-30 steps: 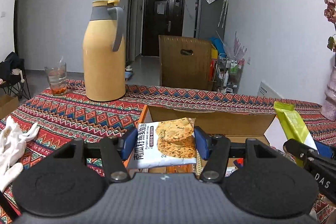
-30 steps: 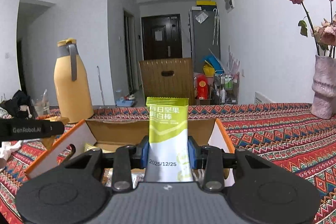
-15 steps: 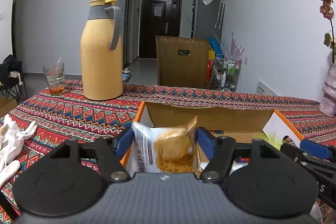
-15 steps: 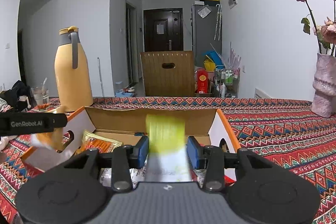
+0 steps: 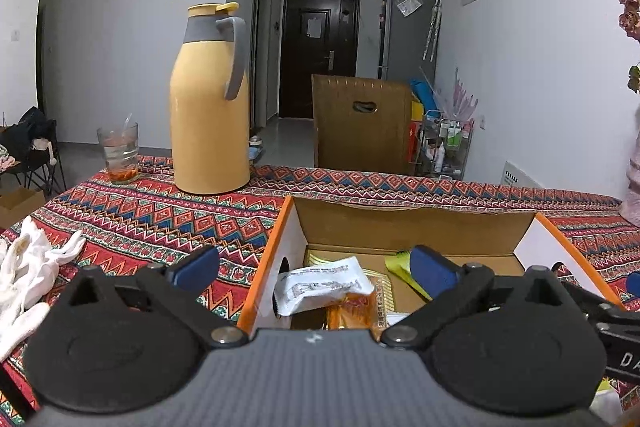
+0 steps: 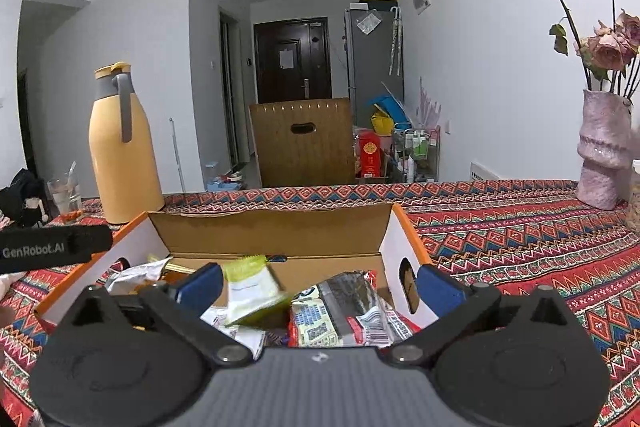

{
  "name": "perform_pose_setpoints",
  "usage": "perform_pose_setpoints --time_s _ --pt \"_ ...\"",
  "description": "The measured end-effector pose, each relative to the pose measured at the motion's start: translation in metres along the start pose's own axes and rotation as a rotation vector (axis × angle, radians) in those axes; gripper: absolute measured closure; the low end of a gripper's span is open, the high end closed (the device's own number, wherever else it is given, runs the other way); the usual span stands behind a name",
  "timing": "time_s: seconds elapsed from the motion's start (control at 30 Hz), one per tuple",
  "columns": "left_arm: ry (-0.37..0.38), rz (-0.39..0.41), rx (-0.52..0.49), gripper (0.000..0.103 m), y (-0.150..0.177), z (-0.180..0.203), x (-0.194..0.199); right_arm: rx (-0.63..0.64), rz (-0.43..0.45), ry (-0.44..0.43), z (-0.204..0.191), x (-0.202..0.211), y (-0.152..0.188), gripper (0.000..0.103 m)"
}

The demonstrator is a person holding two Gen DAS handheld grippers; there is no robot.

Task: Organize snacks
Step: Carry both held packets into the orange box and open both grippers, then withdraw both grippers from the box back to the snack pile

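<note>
An open cardboard box (image 5: 408, 227) with orange edges sits on the patterned tablecloth; it also shows in the right wrist view (image 6: 272, 231). My left gripper (image 5: 314, 269) is open above the box's left side. The white cracker packet (image 5: 326, 289) lies in the box below it. My right gripper (image 6: 318, 285) is open above the box. The green nut-bar packet (image 6: 250, 287) lies loose and tilted inside, next to a red and white snack packet (image 6: 340, 315). Several other packets fill the box.
A yellow thermos (image 5: 210, 103) and a glass (image 5: 118, 155) stand at the back left of the table. White gloves (image 5: 28, 267) lie at the left. A pink vase with dried roses (image 6: 602, 151) stands at the right. A wooden chair (image 6: 302, 143) is behind the table.
Both grippers have opened. The cracker packet dropped from the left gripper into the box, and the green packet dropped from the right gripper into the box.
</note>
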State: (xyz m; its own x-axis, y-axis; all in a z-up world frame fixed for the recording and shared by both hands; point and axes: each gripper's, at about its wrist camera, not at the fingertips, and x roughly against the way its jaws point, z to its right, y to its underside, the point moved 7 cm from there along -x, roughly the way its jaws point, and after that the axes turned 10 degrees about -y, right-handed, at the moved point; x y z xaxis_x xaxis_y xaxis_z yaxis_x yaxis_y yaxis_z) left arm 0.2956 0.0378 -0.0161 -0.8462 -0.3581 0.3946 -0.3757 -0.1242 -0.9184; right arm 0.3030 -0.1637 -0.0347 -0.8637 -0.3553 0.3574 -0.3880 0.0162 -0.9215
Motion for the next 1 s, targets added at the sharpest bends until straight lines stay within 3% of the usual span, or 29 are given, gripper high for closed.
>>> perform_pose_setpoints --time_s 0.33,0.67,1.0 --pt "0.007 0.032 -0.006 0.0 -0.007 0.001 0.015 -0.019 0.023 -0.021 -0.001 0.013 -0.007 0.0" --pt "0.027 0.054 -0.008 0.0 -0.022 -0.005 0.047 0.017 0.098 -0.047 -0.015 0.055 -0.032 0.0" --pt "0.042 0.047 -0.018 0.0 -0.006 -0.035 0.084 0.051 0.091 -0.057 -0.021 0.098 -0.016 0.0"
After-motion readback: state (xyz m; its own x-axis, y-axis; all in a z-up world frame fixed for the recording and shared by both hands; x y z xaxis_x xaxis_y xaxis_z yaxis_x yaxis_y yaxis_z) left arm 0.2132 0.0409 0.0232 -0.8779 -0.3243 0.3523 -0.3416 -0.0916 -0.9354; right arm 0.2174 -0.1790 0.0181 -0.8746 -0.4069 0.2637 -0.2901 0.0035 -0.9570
